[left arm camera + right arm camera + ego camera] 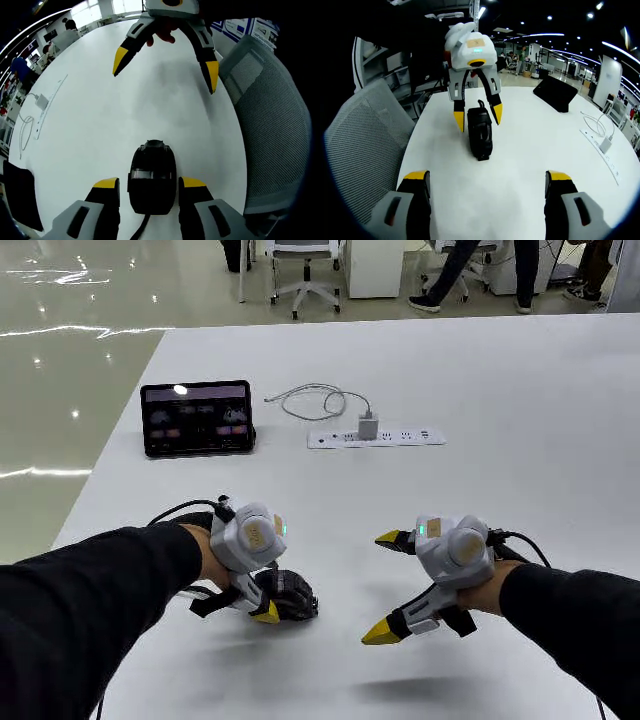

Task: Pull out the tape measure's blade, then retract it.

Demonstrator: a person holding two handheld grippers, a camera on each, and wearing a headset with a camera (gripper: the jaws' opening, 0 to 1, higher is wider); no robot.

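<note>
tape measure (292,596), black-cased, sits on the white table (480,390) at about 7 o'clock from the middle of the head view, between the two jaws of the left gripper (268,608). in the left gripper view the tape measure (152,177) stands at 6 o'clock with a yellow-tipped jaw close on either side. the jaws are narrowed to about its width, but whether they actually press on the case i cannot tell. the right gripper (384,585) hovers at 5 o'clock in the head view, its jaws spread wide with nothing between them, well apart from the tape measure. from the left gripper view, the right gripper (167,67) shows at 12 o'clock, its tips pointing back toward the camera. in the right gripper view the left gripper (477,117) straddles the tape measure (480,131) at 12 o'clock. in the head view a dark tablet (197,418) lies on the table at 11 o'clock and a power strip (375,438) at 12 o'clock
</note>
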